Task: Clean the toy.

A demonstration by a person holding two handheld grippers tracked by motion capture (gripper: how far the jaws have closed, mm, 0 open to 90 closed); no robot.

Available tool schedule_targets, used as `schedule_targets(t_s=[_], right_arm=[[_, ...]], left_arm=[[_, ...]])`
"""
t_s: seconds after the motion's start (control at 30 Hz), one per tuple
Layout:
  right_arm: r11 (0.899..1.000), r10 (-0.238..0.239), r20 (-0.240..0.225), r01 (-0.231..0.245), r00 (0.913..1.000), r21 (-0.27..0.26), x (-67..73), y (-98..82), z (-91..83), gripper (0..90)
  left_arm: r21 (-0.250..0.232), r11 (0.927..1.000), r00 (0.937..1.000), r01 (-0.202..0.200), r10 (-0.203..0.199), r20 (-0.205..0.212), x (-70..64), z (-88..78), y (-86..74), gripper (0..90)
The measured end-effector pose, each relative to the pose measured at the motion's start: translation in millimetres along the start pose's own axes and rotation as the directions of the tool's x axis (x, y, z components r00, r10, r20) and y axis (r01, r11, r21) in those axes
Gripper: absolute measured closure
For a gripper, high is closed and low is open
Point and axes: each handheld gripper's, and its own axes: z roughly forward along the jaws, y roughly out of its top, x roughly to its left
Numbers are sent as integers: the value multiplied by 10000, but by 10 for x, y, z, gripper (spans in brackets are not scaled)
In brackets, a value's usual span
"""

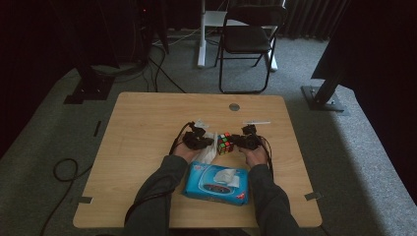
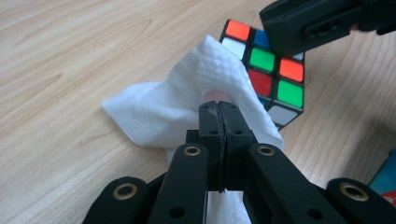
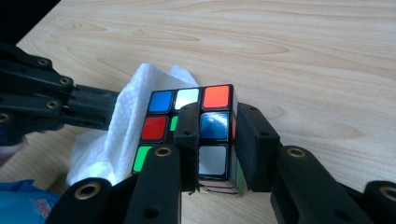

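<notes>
High view: a puzzle cube [image 1: 225, 143] is seen standing near the middle of the wooden bench [image 1: 147, 128], between the two grippers, with a blue pack of wipes [image 1: 216, 183] lying closer to the person's forearms. The right gripper [image 3: 215, 135] is clamped on one corner column of the cube, one jaw lying across the top face and the other down the side. The left gripper [image 2: 218, 109] is pressed together on a crumpled white tissue [image 2: 163, 109], which is held against the side of the cube. The step in hand is judged to be the wiping of the cube: it is steadied by one gripper while the tissue is brought to it by the other. The next move would call for the tissue to be drawn across a face with light, even pressure, while the hold on the cube is kept firm enough that it is not pushed along the bench or twisted out of the jaws; a layer could also be turned by a sideways push. The cube is seen scrambled, with glossy red, orange, blue, green and white stickers on a black frame, and light is reflected off its top face.
</notes>
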Motion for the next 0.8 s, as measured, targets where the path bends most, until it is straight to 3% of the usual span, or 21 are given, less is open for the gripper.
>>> schedule_targets(t_s=[0.2, 0.3, 0.43, 0.53, 0.67, 0.7, 0.77, 0.8], right_arm=[[9956, 925, -486, -930, 9945, -90, -91, -22, -4, 706], [9932, 1151, -582, -1159, 9916, -105, -120, -24, -11, 706], [9858, 1655, -716, -1671, 9836, -178, -182, -32, -26, 711], [9809, 1900, -571, -1920, 9801, -323, -244, -37, -68, 722], [9830, 1794, -320, -1805, 9833, -348, -285, -31, -103, 730], [9838, 1749, -220, -1756, 9843, -350, -290, -30, -108, 827], [9884, 1515, 455, -1515, 9874, -44, -286, -48, -79, 823], [9878, 1540, 492, -1549, 9868, 163, -305, -82, -39, 816]], left_arm=[[-18, 10000, 10000, -43, 43, -29, -12, 2, 10, 891], [-31, 10000, 10000, -50, 49, -32, -13, 5, 12, 891], [-45, 10000, 10000, -69, 69, -67, -19, 11, 15, 890], [-22, 10000, 9999, -88, 88, -66, -21, 12, 21, 890], [-15, 10000, 9999, -93, 92, -73, -21, 27, 27, 890], [-16, 10000, 9999, -74, 74, -73, -22, 32, 27, 891], [-31, 10000, 10000, -52, 52, -55, -21, 37, 24, 890], [-44, 10000, 10000, -47, 47, -59, -20, 36, 21, 890]])
